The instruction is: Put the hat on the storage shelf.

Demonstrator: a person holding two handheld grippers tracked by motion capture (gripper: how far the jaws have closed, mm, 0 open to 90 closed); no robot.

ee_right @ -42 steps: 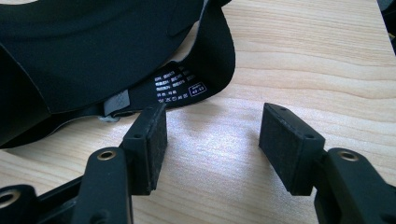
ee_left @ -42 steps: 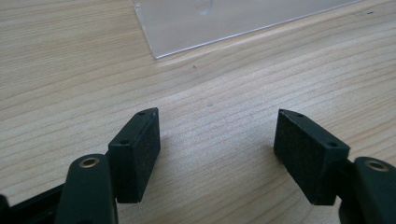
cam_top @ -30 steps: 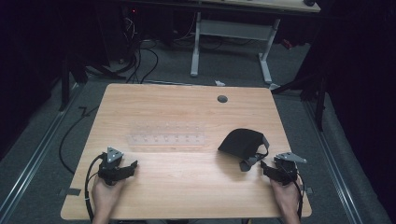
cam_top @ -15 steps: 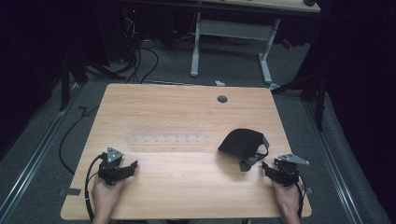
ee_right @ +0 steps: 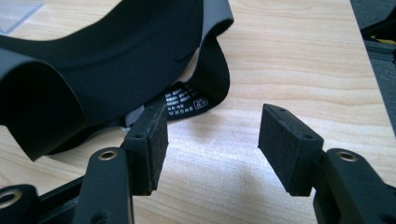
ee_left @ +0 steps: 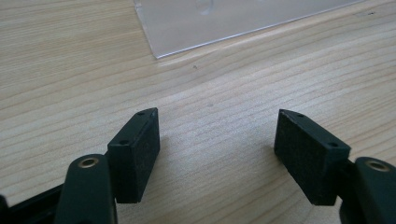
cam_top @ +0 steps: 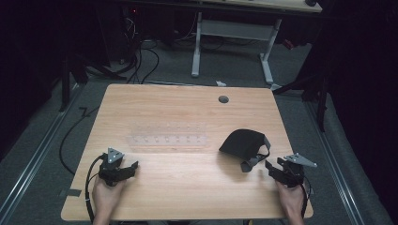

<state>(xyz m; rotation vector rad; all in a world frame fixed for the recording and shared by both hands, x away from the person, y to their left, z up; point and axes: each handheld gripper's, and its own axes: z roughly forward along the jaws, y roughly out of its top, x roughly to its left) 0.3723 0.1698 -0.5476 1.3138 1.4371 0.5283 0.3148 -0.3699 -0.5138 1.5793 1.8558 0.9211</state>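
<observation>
High view: both grippers' jaws gape empty; black cap [cam_top: 244, 143] near table [cam_top: 187, 187] right edge.

Cap [cam_top: 244, 143] on desk [cam_top: 187, 187], just ahead-left of right claw [cam_top: 273, 167]. Clear sheet [cam_top: 169, 136] ahead of left claw [cam_top: 133, 168], well apart from cap.

A dim lab or test room set up for recording. A plain wooden table [cam_top: 187, 187] with a cable hole [cam_top: 223, 99] near its far edge stands on grey carpet. Cables [cam_top: 141, 56] trail across the floor beyond its far left corner, beside a second desk's white legs [cam_top: 197, 51].
</observation>
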